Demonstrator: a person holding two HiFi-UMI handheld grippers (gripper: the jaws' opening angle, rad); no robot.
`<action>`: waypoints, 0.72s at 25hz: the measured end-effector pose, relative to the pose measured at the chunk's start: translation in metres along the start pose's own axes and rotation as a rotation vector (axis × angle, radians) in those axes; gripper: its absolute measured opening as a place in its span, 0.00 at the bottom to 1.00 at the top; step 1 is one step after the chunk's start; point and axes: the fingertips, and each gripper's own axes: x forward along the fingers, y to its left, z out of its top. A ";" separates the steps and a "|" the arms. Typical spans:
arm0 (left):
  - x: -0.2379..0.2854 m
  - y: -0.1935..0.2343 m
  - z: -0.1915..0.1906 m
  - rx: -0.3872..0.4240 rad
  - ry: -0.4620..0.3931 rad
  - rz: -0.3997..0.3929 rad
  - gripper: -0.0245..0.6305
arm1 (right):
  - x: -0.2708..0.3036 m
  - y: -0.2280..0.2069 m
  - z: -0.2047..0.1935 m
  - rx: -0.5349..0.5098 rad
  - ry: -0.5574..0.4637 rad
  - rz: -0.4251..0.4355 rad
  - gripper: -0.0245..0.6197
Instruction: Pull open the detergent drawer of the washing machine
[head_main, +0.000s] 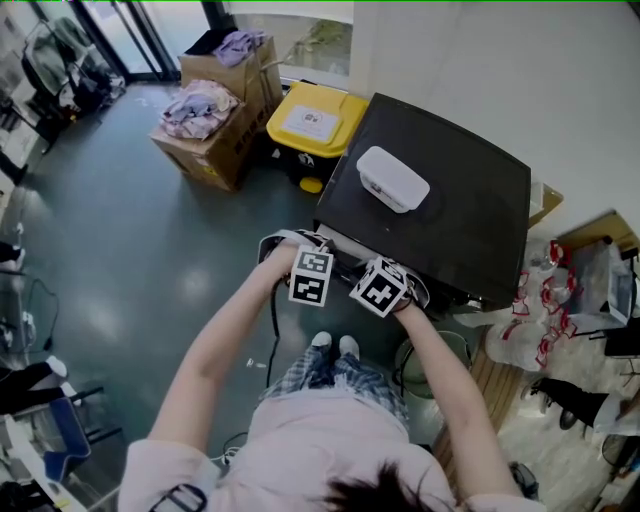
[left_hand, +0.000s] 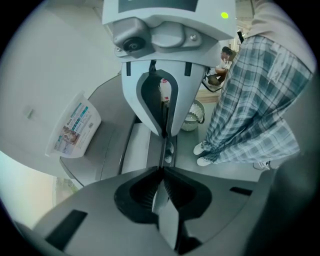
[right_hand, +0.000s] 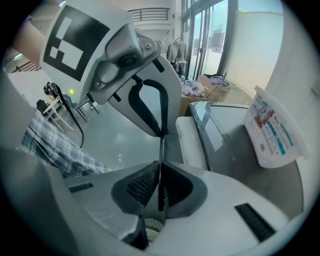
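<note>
Your left tongs and right tongs are each pressed together, empty (side by side before the washing machine). The detergent drawer seems unopened; the pulling remains.

Packet label print unreadable (too small).

Left gripper, right gripper; fingers together (both angled downward)

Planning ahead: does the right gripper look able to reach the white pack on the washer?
Probably yes: only the washer's top lies between the right gripper and the white pack; its jaws are shut.
</note>
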 end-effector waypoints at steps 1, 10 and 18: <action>-0.001 -0.004 0.000 -0.007 -0.009 -0.004 0.12 | 0.000 0.004 0.000 -0.001 -0.008 0.007 0.11; -0.005 -0.042 0.000 0.009 -0.014 -0.065 0.12 | 0.009 0.039 -0.013 0.006 0.010 0.066 0.11; -0.007 -0.056 -0.001 0.016 -0.010 -0.072 0.12 | 0.012 0.053 -0.014 0.010 0.008 0.085 0.10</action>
